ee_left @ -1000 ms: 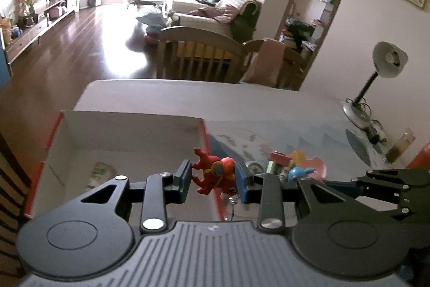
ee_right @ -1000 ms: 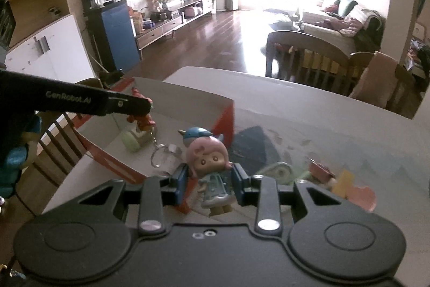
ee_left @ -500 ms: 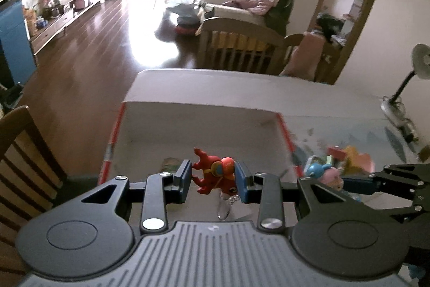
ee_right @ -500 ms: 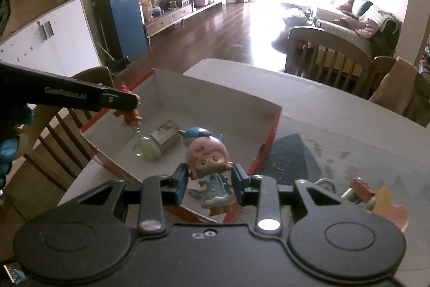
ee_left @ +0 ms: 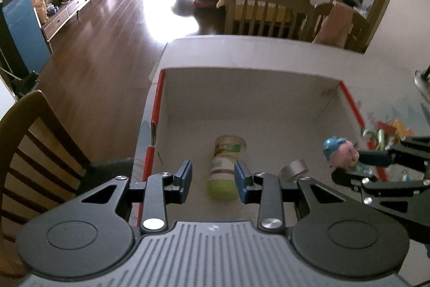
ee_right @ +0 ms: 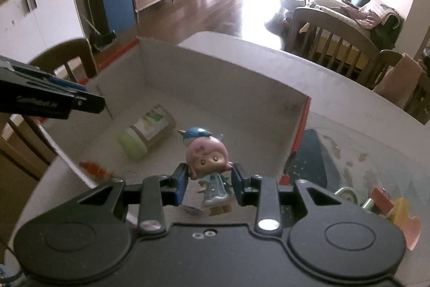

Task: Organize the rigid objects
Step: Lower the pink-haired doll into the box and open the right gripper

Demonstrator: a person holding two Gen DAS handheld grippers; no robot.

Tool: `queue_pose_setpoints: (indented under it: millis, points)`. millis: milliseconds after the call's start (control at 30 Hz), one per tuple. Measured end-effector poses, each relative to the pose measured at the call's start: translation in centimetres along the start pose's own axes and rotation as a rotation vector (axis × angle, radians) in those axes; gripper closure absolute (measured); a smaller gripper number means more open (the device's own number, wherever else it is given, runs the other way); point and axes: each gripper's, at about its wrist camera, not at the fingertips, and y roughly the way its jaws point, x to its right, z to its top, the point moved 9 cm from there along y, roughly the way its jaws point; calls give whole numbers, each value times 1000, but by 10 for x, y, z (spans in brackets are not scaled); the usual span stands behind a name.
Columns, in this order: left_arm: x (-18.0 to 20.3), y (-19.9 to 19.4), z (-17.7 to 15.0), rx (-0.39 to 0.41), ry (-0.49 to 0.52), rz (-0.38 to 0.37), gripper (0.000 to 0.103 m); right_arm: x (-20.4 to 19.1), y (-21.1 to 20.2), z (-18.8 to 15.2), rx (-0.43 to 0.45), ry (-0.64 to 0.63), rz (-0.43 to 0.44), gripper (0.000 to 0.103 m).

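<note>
An open white box with red edges (ee_left: pixel 250 71) (ee_right: pixel 220 58) stands on the table, a green-capped bottle (ee_left: pixel 227 166) (ee_right: pixel 146 133) lying inside it. My left gripper (ee_left: pixel 213 179) hangs over the box with its jaws apart and nothing between them; the bottle shows below the gap. A blurred red figure (ee_right: pixel 92 168) sits at the box's near left side. My right gripper (ee_right: pixel 209 182) is shut on a pink-haired doll with a blue hat (ee_right: pixel 209 163) (ee_left: pixel 340 155), held above the box's right part.
A silver tape roll (ee_left: pixel 294 168) lies in the box. Small loose toys (ee_right: pixel 376 203) (ee_left: pixel 387 131) are piled on the table right of the box. Wooden chairs (ee_left: pixel 32 139) (ee_right: pixel 333 28) stand at the table's left and far sides.
Both grippers moved forward and down over the box. The red figure that sat between my left fingers is gone from them. The doll stays in my right gripper.
</note>
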Motion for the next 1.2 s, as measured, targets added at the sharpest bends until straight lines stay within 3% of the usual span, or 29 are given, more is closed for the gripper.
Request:
queue_pose_setpoints:
  millis: [233,433,767,1200]
  points:
    - [0,21,-17,-48,-7,-19,69,-2,32,-13,-79,-24,-34,68]
    - [2,29,-28,-70,-11,-33,69,-8,33,-14,-79,-48,-25,66]
    - [8,26,-27,-68,0,-38,69,-1,17,-7,-41,3,12,59]
    - [28,-6,-19,-14,31,-48,69,-3,-24,-1,30,56,75,53]
